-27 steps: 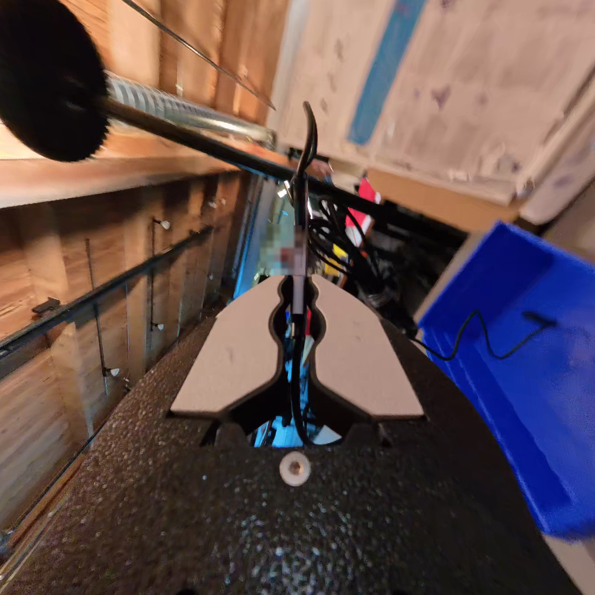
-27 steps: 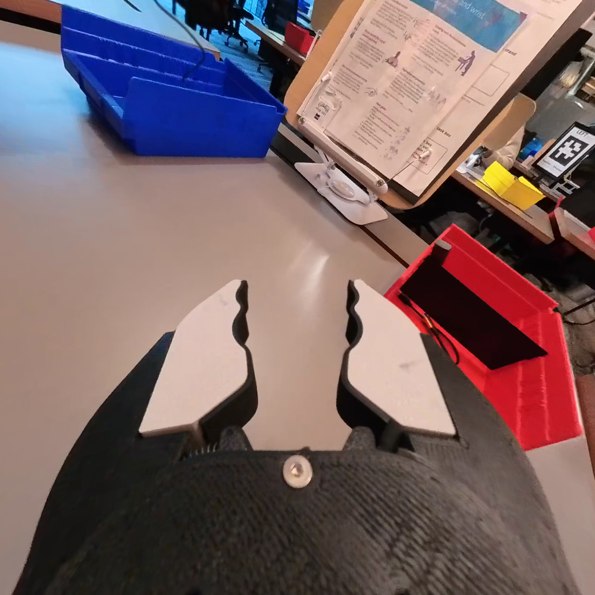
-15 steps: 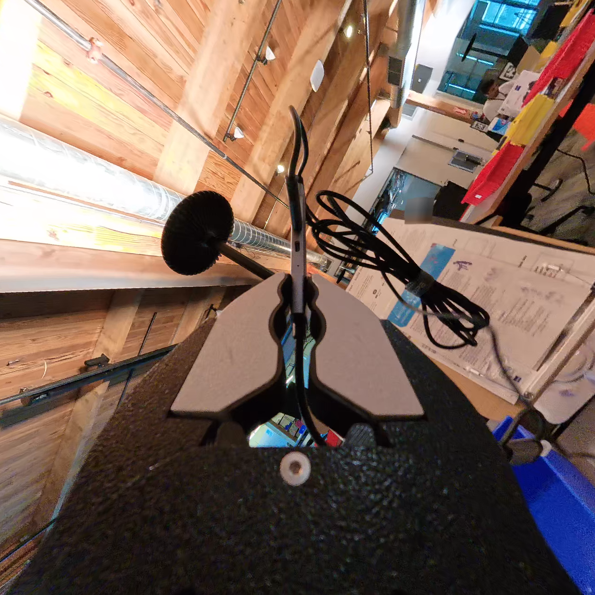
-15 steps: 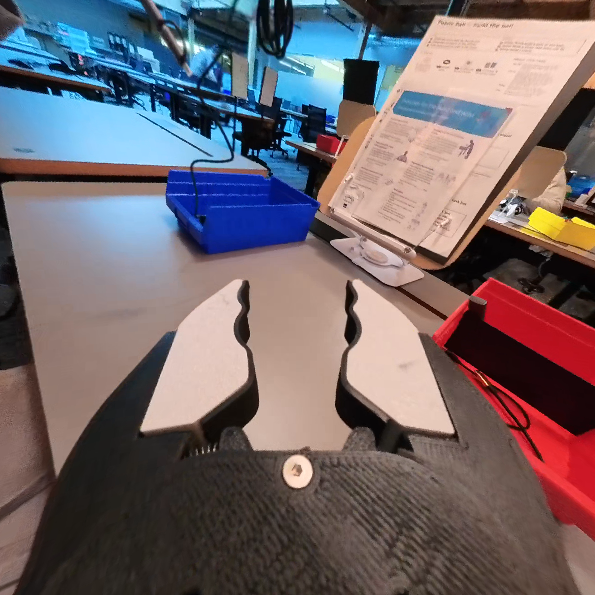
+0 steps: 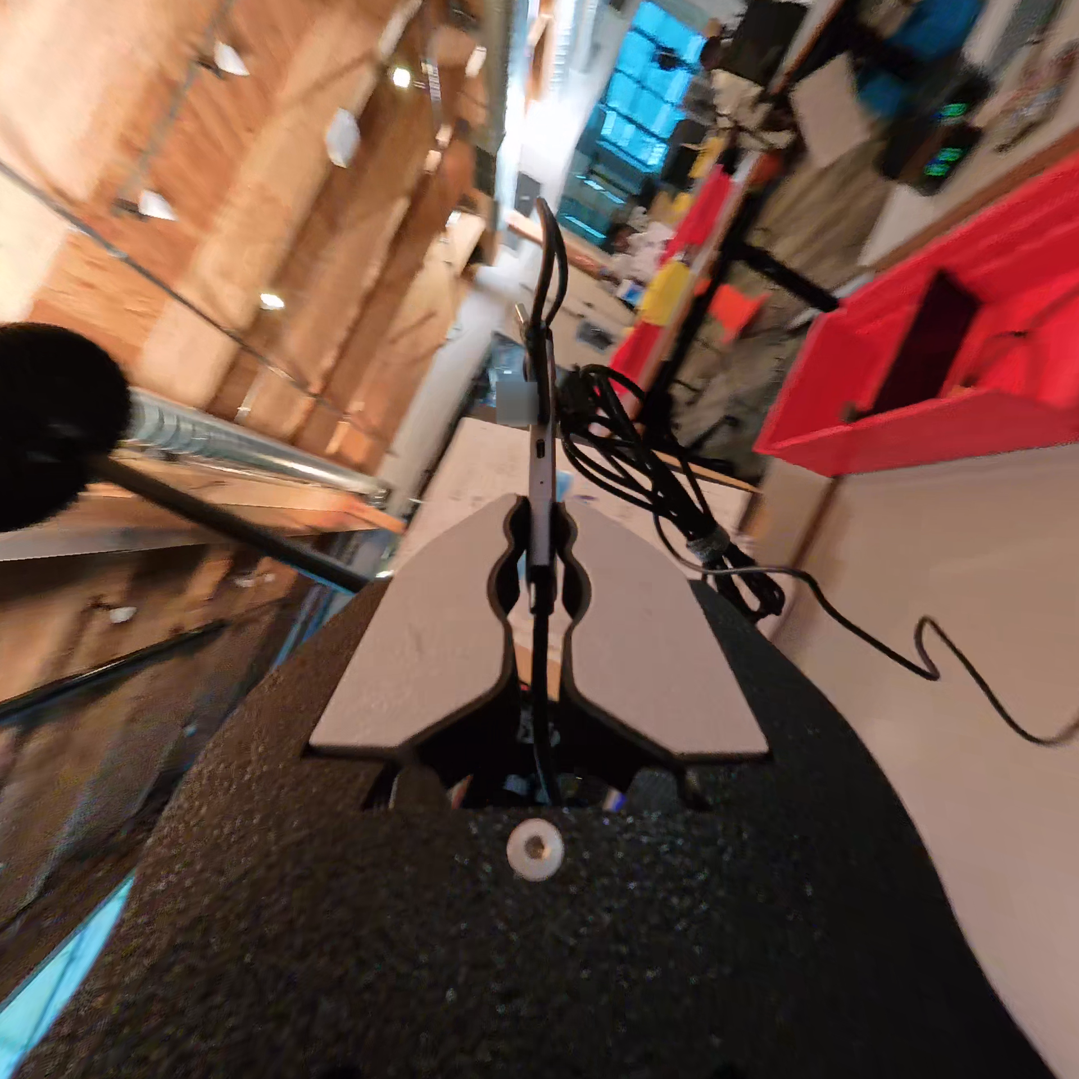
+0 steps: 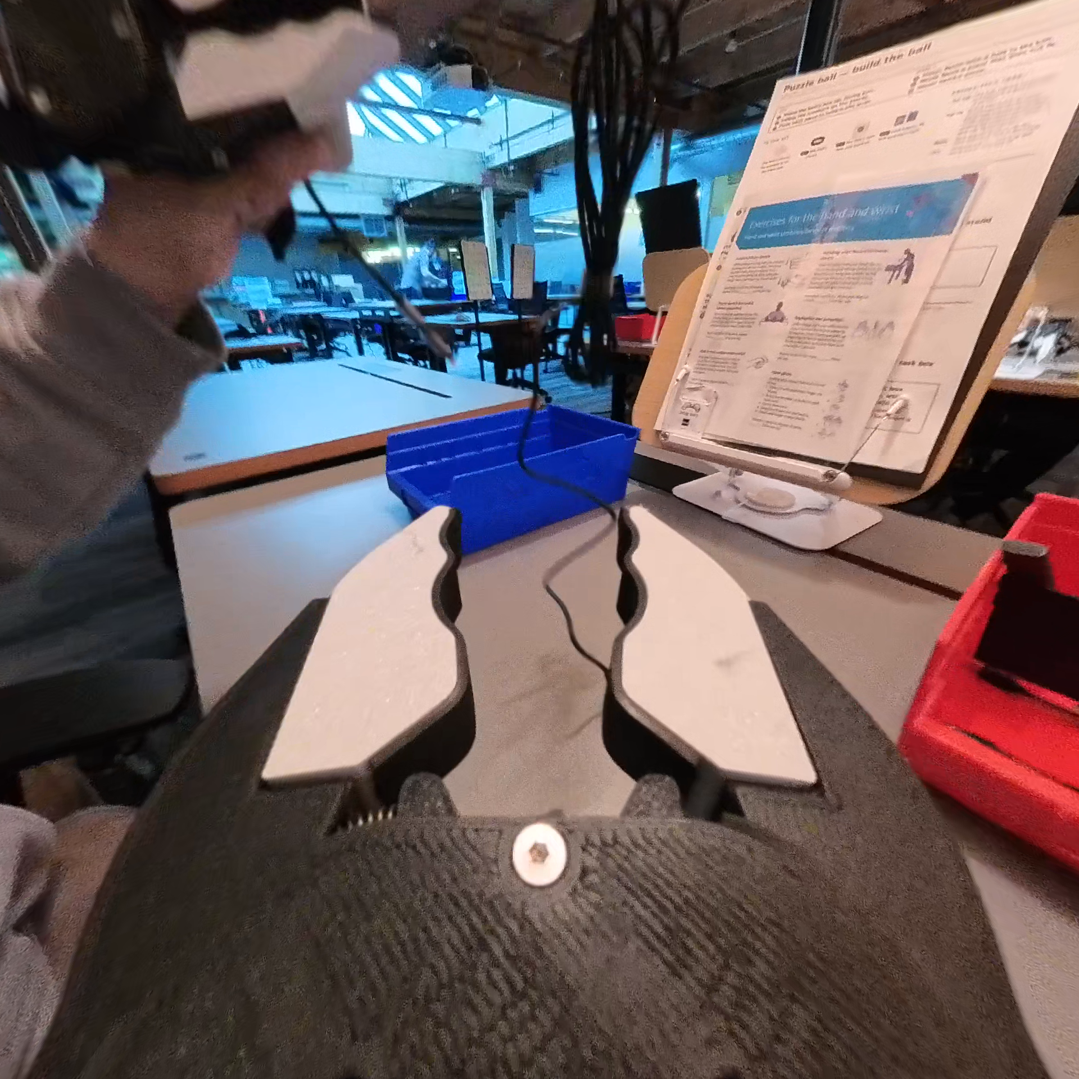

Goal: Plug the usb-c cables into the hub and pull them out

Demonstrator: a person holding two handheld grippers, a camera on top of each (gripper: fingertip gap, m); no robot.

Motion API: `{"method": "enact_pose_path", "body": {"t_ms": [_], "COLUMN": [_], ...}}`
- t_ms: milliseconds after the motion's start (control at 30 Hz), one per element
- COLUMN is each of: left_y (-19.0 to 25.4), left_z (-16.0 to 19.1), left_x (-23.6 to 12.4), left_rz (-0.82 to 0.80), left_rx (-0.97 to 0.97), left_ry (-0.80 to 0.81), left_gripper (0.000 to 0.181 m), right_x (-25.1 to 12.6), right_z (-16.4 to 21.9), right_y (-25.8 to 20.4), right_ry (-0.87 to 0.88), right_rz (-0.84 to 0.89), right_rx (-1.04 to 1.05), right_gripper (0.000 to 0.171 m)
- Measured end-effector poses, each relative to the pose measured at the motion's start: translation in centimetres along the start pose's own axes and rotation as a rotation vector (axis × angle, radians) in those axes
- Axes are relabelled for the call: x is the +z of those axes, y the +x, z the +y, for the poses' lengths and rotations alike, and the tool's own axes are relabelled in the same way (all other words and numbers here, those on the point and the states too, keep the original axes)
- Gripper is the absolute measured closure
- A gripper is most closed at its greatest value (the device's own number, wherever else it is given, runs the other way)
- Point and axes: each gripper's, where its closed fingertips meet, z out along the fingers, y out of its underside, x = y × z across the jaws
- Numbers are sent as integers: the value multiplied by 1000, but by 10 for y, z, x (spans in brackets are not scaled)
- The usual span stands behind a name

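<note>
In the left wrist view my left gripper [image 5: 540, 514] is shut on a slim silver usb-c hub [image 5: 542, 444], held edge-on and raised in the air. A bundle of black cables [image 5: 636, 461] hangs from the hub, and one thin black cable [image 5: 876, 654] trails down to the table. In the right wrist view my right gripper [image 6: 535, 517] is open and empty, low over the grey table [image 6: 292, 543]. The thin cable [image 6: 563, 601] lies on the table between its fingers. The left gripper [image 6: 233, 87] is blurred at the upper left, with the bundle [image 6: 607, 175] hanging beside it.
A blue bin [image 6: 496, 479] stands on the table ahead of the right gripper, with the thin cable running over it. A document stand [image 6: 846, 303] is at the right rear. A red bin [image 6: 992, 718] is at the right, also in the left wrist view [image 5: 946, 373]. A person's sleeve [image 6: 76, 379] is at the left. The gap from one gripper's tips to the other's is roughly 20 centimetres.
The left gripper has swung with the hub, its view turning from the ceiling towards the room and table. The thin cable now lies between the right fingers. The right gripper stayed open.
</note>
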Motion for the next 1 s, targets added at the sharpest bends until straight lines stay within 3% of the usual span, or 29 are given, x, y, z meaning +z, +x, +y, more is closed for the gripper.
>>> {"method": "enact_pose_path", "body": {"t_ms": [133, 267, 367, 433, 533, 700, 833, 1000], "left_y": [102, 184, 228, 242, 254, 262, 266, 261], "left_z": [33, 36, 28, 22, 19, 20, 20, 39], "left_x": [6, 1, -2, -3, 1, 7, 7, 10], "left_rz": [64, 65, 113, 121, 123, 94, 144, 222], "left_rx": [69, 192, 171, 130, 79, 137, 53, -286], "left_ry": [-1, 39, 87, 122, 130, 142, 145, -44], "left_gripper": [173, 173, 173, 173, 174, 174, 171, 138], "right_x": [19, 36, 43, 45, 43, 40, 41, 36], "right_z": [27, 39, 54, 63, 68, 79, 84, 76], "right_y": [-4, -12, -14, -7, 9, 22, 26, 41], "right_ry": [-24, 87, 82, 65, 105, 132, 153, 240], "right_rz": [-48, -171, -192, -145, -72, 7, -19, 71], "right_rx": [310, 618, 646, 614, 668, 675, 717, 639], "right_gripper": [111, 119, 116, 111, 119, 152, 159, 160]}}
